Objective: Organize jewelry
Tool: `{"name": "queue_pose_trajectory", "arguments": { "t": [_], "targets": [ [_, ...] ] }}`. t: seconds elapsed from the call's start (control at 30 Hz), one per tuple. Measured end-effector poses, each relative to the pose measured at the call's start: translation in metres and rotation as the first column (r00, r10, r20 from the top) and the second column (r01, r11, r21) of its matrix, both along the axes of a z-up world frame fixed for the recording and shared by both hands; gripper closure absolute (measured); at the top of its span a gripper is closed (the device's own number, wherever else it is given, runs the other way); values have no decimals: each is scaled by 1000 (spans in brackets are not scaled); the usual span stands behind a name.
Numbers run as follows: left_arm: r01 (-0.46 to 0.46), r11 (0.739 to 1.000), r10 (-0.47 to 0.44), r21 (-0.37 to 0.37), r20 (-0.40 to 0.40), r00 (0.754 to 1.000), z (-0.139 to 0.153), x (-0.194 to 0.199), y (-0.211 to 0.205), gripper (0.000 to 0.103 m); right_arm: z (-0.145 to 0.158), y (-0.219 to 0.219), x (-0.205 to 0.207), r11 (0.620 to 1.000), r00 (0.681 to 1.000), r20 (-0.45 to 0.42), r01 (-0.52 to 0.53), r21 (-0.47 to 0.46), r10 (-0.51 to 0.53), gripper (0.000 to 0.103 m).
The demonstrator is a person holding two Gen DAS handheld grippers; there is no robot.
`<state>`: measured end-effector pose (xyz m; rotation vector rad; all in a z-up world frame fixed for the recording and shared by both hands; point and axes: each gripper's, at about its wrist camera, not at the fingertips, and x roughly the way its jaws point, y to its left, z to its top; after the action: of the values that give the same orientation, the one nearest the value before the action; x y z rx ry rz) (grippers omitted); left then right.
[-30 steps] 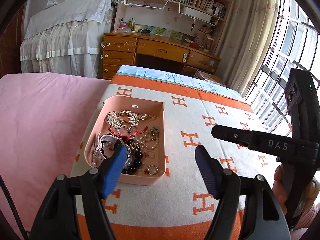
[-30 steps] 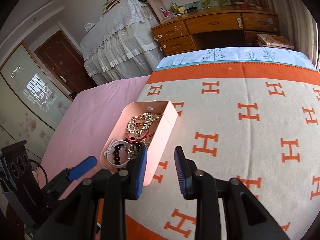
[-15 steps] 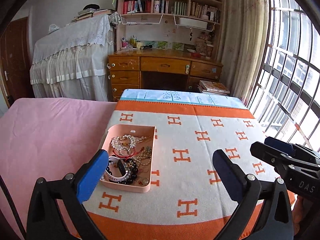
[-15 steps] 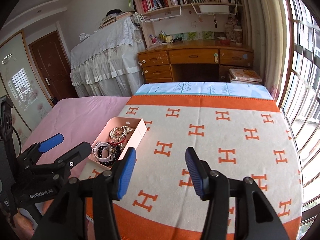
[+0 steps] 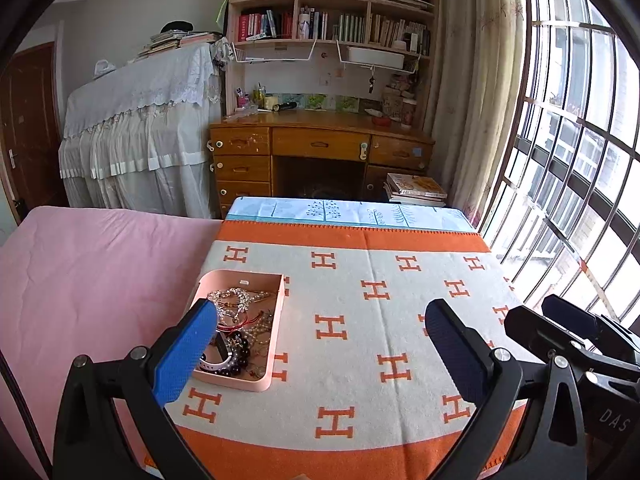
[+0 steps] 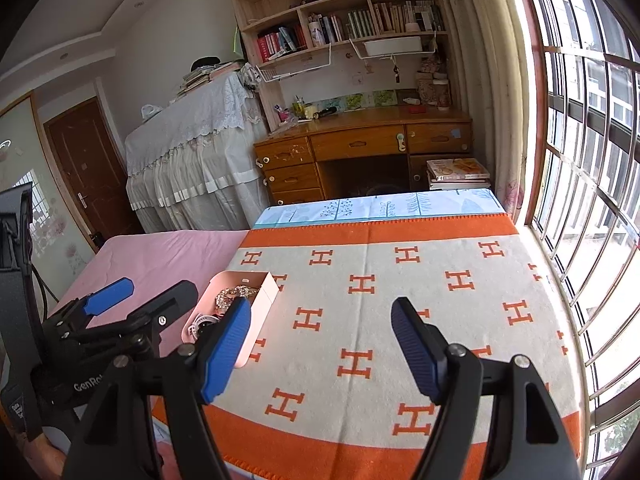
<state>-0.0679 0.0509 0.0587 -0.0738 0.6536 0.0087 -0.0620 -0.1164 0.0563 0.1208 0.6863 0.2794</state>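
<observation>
The rectangular pink plastic jewelry tray (image 5: 276, 316) lies on the orange-and-cream H-patterned blanket's (image 5: 360, 344) left edge, long axis toward the wooden desk (image 5: 320, 144). Left tongs (image 5: 320, 344) and right tongs (image 6: 320, 344) gape wide, empty.

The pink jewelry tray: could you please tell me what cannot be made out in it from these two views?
- Left wrist view: the left gripper's blue finger covers the pink tray's near-left corner; the tangled pieces are too small to count.
- Right wrist view: the right gripper's finger and the tray's near wall hide most contents.
</observation>
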Motion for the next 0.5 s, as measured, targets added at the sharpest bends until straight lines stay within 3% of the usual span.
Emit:
{"name": "queue_pose_trajectory", "arguments": {
  "t": [0.5],
  "targets": [
    [-7, 999, 8, 38, -12, 1000, -2, 5, -11, 1, -5, -4, -2, 999, 1000, 14, 24, -35, -23, 30]
  ]
}}
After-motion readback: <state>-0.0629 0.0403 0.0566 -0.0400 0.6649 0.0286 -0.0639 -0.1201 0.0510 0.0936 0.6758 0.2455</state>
